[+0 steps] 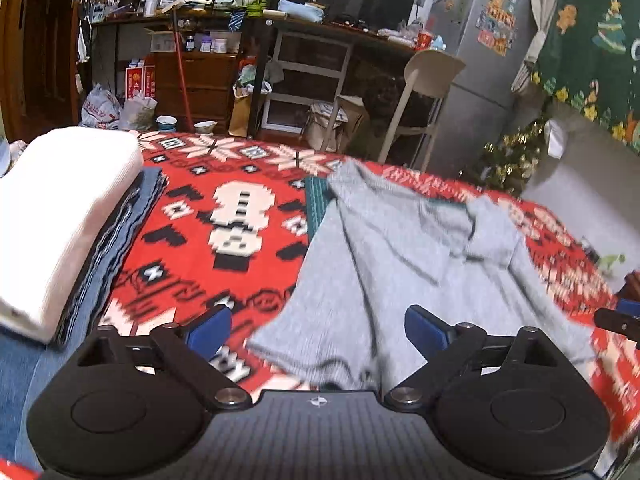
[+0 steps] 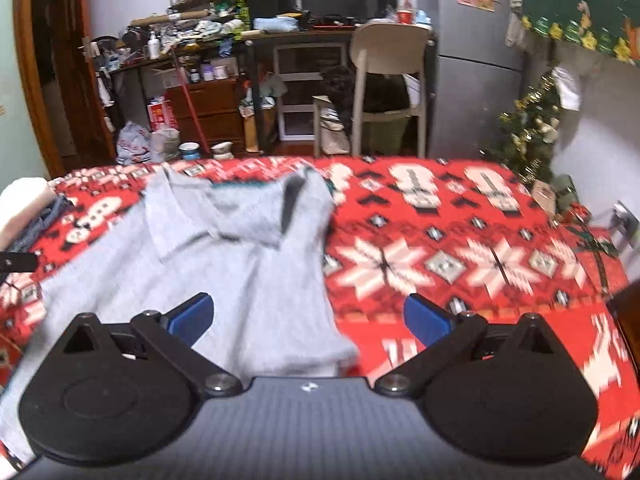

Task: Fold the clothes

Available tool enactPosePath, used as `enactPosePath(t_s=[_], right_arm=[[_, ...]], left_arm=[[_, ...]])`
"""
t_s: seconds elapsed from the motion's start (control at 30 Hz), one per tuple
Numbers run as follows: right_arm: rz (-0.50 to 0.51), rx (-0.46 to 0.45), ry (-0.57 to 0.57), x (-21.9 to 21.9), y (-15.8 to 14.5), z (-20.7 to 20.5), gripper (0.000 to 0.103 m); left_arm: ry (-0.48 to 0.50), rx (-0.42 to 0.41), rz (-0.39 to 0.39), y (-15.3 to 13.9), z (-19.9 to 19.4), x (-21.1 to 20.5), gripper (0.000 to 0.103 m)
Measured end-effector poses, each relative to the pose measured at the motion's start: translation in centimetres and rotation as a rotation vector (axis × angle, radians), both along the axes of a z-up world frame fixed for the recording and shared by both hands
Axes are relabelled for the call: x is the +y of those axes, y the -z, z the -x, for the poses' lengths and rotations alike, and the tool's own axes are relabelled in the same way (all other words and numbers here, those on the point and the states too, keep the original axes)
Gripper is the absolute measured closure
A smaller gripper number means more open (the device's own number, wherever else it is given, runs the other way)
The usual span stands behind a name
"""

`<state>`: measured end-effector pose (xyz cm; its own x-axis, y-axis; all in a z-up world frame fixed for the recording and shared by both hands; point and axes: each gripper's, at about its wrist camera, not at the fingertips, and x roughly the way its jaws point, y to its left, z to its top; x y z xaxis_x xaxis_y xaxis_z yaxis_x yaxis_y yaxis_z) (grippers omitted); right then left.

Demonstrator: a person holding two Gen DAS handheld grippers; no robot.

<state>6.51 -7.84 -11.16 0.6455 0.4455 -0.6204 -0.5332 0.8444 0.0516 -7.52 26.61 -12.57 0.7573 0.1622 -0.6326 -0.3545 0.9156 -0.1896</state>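
Observation:
A grey knit garment point(image 1: 400, 248) lies spread on the red patterned blanket point(image 1: 224, 216), with its sleeves folded in over the body. My left gripper point(image 1: 318, 330) hovers open above the garment's near left hem, nothing between its blue pads. In the right wrist view the same grey garment point(image 2: 240, 248) lies left of centre. My right gripper point(image 2: 308, 318) stands open over its near right edge, holding nothing. The tip of the other gripper shows at the far right of the left wrist view and at the far left of the right wrist view.
A stack of folded clothes, white point(image 1: 60, 216) on top of blue and dark items, sits at the blanket's left. Beyond the bed are a beige chair point(image 2: 388, 52), cluttered shelves, a grey fridge point(image 1: 476, 64) and a small decorated tree point(image 2: 532, 128).

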Motion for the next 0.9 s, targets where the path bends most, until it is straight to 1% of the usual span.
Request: enactPosePath(t_s=[0.1,0.2,0.3,0.37,0.47,0.53,0.63,0.77,0.9], right_arm=[[0.046,0.04,-0.006,-0.9,1.8,1.1,0.001],[0.054,0.052,0.012,-1.7,2.6,1.8,0.001],[0.074,0.047,0.042,-2.4,3.2,2.3,0.001],[0.075,0.061,0.047,-2.8,3.6,2.4,0.001],[0.045,0.099,0.054,-3.4,4.3,2.2,0.001],[0.031,0.127,0.073,-3.8,4.9,1.8,0.001],[0.062,0.091,0.085,-3.6,5.2,1.9,0.001],[0.07,0.079,0.09,-3.5,5.4,1.9,0.001],[0.074,0.075,0.085,-3.5,5.4,1.8,0.001]], left_arm=[[0.026,0.031,-0.012,1.0,0.4,-0.5,0.005],[0.055,0.063,0.006,1.9,0.4,-0.6,0.005],[0.051,0.093,0.052,2.7,0.3,-0.3,0.005],[0.039,0.091,0.087,3.2,0.5,-0.2,0.005],[0.014,0.061,0.095,3.5,0.9,-0.1,0.005],[0.008,0.051,0.086,3.6,1.0,-0.1,0.004],[0.009,0.044,0.048,3.8,1.2,-0.5,0.002],[0.035,0.079,-0.022,3.9,0.7,-1.4,0.0],[0.028,0.104,-0.08,4.3,0.3,-2.1,0.0]])
